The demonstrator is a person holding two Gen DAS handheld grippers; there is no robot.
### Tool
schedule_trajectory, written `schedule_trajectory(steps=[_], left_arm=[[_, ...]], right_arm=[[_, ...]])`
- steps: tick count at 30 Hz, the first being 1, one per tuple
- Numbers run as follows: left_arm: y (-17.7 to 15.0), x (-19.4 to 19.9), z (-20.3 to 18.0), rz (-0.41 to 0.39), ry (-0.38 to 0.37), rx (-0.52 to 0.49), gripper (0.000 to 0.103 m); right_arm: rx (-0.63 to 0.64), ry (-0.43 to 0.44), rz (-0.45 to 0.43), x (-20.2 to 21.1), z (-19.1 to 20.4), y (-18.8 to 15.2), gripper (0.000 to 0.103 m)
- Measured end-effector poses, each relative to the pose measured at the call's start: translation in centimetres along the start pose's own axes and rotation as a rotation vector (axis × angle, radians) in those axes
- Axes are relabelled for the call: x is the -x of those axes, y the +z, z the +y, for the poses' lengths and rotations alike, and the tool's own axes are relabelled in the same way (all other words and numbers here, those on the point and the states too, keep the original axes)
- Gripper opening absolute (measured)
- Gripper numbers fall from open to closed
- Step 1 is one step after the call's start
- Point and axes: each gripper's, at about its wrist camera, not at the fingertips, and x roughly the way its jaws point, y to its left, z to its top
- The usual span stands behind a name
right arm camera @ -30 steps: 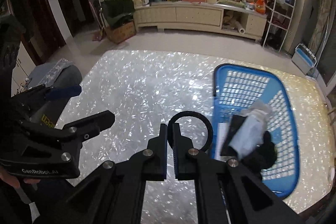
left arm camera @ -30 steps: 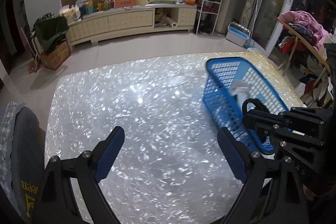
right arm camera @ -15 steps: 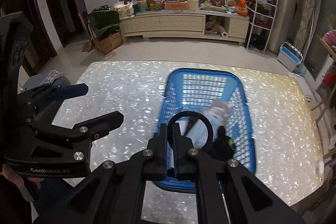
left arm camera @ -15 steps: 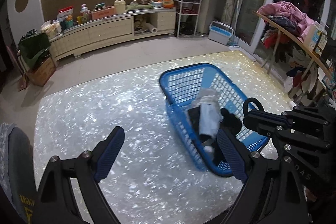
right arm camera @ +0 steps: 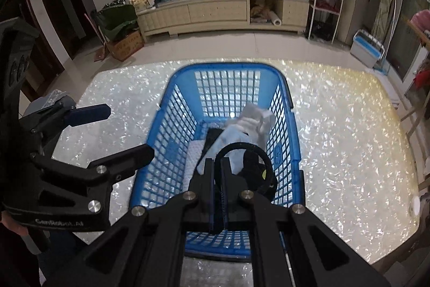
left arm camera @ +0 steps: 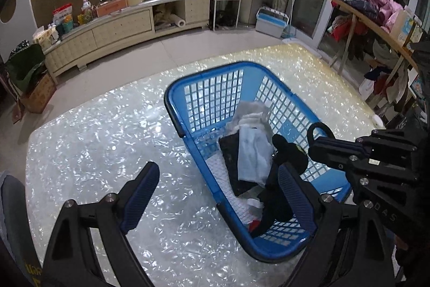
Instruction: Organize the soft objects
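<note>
Jaws of the left gripper (left arm camera: 217, 187) spread wide and empty, straddling the near left wall of the blue basket (left arm camera: 185, 84). Right gripper (right arm camera: 217, 174) pinched fully together on a black ring (right arm camera: 243, 152), hanging over the basket's near end. Inside, toward the near end: pale cloth (left arm camera: 252, 152), dark cloth (left arm camera: 229, 152) and a black soft piece (left arm camera: 289, 152), heaped loosely. Basket sitting on the pearly table (left arm camera: 94, 131), nearer its right edge. Probably the approach step, before any item leaves the basket. Next move likely calling for a descent onto the top pale piece, jaws clear of the plastic lattice.
</note>
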Motion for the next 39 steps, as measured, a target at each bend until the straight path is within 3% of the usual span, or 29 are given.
schedule_trajectory(steps=[9, 23, 25, 27, 31, 33, 35, 39], left_arm=[[0.8, -3.0, 0.6, 0.041, 0.006, -0.03, 0.089], [1.7, -4.4, 1.5, 0.053, 0.001, -0.03, 0.089], [1.6, -4.4, 1.6, 0.054, 0.001, -0.029, 0.089], [1.3, -4.3, 1.7, 0.058, 0.003, -0.027, 0.089], [0.7, -3.7, 2.5, 0.049, 0.005, 0.001, 0.089], [0.4, -3.2, 2.8, 0.038, 0.0, 0.019, 0.089], [-0.1, -2.3, 3.0, 0.025, -0.007, 0.037, 0.089], [-1.4, 0.1, 3.5, -0.022, 0.026, 0.082, 0.089]], right_arm=[[-0.011, 0.044, 0.077, -4.3, -1.1, 1.1, 0.004], [-0.032, 0.052, 0.107, -5.9, -1.2, 2.0, 0.006], [-0.032, 0.043, 0.111, -5.9, -1.4, 2.1, 0.011], [-0.036, 0.049, 0.107, -5.9, -1.7, 2.0, 0.035], [-0.037, 0.101, 0.102, -5.4, -1.4, 1.9, 0.052], [-0.03, 0.106, 0.083, -4.5, -0.9, 1.7, 0.068], [-0.035, 0.132, 0.062, -3.4, -0.6, 1.4, 0.075], [-0.025, 0.134, 0.038, -1.0, 0.2, 0.4, 0.076]])
